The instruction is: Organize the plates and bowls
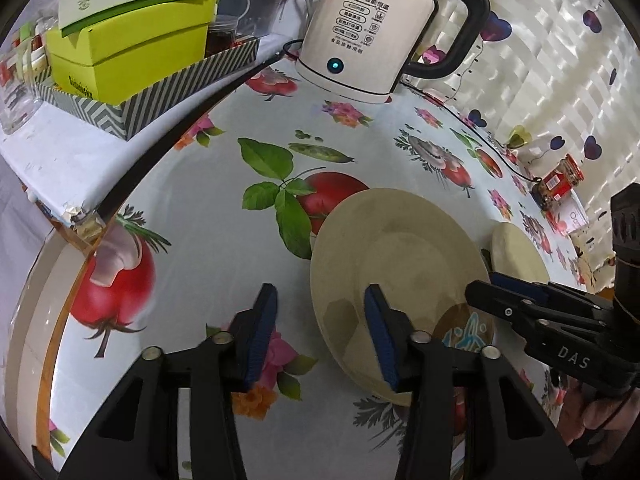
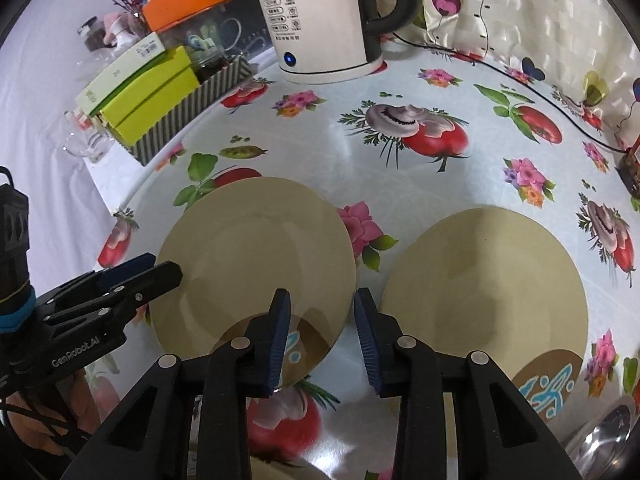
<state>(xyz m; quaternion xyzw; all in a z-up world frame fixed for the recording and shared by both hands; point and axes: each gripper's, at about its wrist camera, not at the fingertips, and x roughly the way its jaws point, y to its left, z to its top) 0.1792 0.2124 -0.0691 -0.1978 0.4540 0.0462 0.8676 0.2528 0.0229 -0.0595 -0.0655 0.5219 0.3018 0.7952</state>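
Observation:
Two beige plates lie flat on the flowered tablecloth. My left gripper (image 1: 322, 320) stands open astride the left rim of the left plate (image 1: 400, 272), with one finger over the plate and one over the cloth. Across the same plate (image 2: 256, 256), my right gripper (image 2: 322, 316) stands open astride its right rim, in the gap beside the second plate (image 2: 484, 292). Neither pair of pads presses on the rim. Each gripper shows in the other's view: the right gripper (image 1: 484, 286) over the plate's right side, the left gripper (image 2: 164, 266) over its left side. A steel bowl (image 2: 608, 436) peeks in at the bottom right.
A white electric kettle (image 1: 364, 28) stands at the back with its black cable (image 2: 520, 76) trailing right along the curtain. A striped tray (image 1: 168, 92) with green boxes sits back left. A red jar (image 1: 560, 178) stands at the right, and the table edge (image 1: 52, 280) curves near left.

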